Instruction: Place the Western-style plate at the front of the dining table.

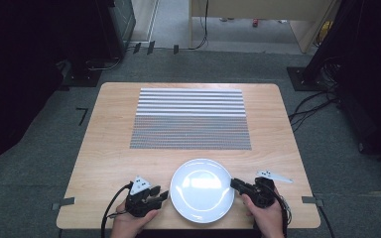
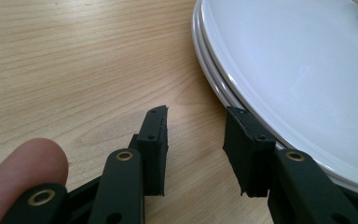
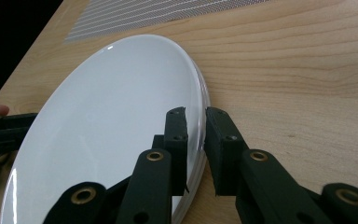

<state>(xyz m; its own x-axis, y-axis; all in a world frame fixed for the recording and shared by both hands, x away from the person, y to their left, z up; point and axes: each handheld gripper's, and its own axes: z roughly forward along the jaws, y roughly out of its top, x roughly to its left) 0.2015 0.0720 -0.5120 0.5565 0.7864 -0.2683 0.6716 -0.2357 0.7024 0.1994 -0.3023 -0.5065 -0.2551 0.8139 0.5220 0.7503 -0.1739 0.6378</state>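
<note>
- At the table's [image 1: 104, 148] near edge, at 6 o'clock in the high view, a white plate [image 1: 202, 190] lies flat, with a striped mat [image 1: 190, 119] beyond it at 12 o'clock.
- The left tongs [image 1: 162, 196] sit at the plate's 9 o'clock and the right tongs [image 1: 234, 184] at its 3 o'clock, each in a hand at the table's edge.
- In the left gripper view, the left tongs [image 2: 196, 149] are open with bare wood in the gap; one jaw rests against the plate's [image 2: 307, 79] rim, the other stands apart on the wood. They grip nothing.
- The rim shows a doubled edge, perhaps two stacked plates; I cannot tell for sure.
- In the right gripper view, the right tongs [image 3: 196, 149] are closed on the plate's [image 3: 112, 130] rim, one jaw above and one below it.
- To do this well, I judge the left tongs should slide further in until the rim sits deep between the pads, then close firmly opposite the right grip.
- Lift both sides evenly; a shallow pinch on glazed china could slip.
</note>
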